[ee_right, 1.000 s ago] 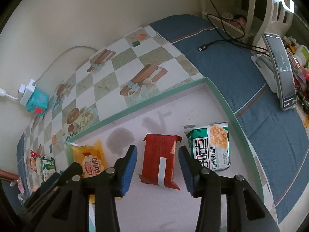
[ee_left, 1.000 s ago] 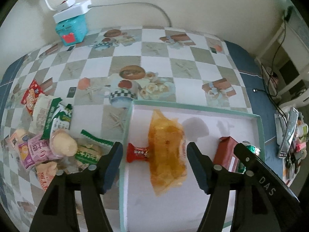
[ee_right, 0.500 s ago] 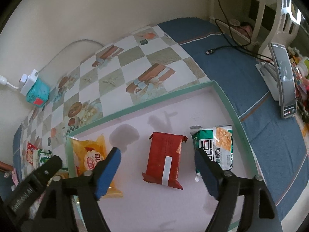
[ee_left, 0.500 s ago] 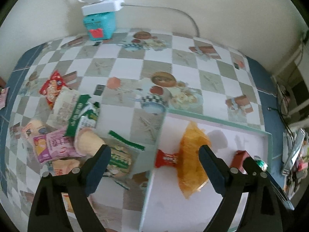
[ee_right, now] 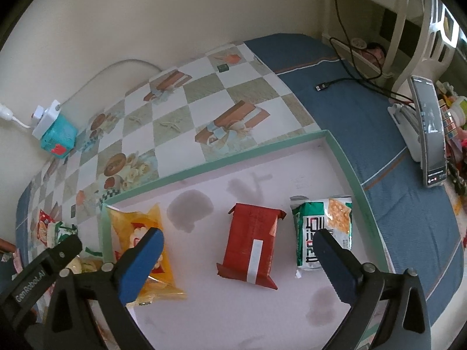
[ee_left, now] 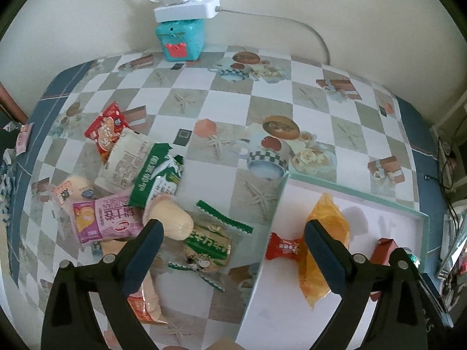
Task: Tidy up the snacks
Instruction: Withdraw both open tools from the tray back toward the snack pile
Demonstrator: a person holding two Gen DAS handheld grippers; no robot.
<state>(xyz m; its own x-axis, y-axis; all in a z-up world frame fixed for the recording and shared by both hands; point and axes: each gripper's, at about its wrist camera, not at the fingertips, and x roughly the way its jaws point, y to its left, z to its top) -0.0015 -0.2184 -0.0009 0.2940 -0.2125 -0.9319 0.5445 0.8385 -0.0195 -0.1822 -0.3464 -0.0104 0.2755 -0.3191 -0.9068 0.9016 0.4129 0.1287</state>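
Snacks (ee_left: 125, 204) crowd beside the tray rim (ee_left: 264, 250); both hand-held grippers (ee_right: 236, 265) spread wide, just opened, empty.

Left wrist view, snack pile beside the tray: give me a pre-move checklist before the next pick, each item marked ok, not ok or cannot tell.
1. Left gripper empty, jaws just opened: ok.
2. Right gripper empty, jaws just opened wide: ok.
3. Dark red foil packet lying flat in the green-rimmed white tray, clear of the fingers: ok.
4. Green-and-clear cracker packet below the left gripper, on top of the pile: ok.
5. Free tray floor for another snack: ok.
6. Small red wrapped candy fully inside the tray: cannot tell.
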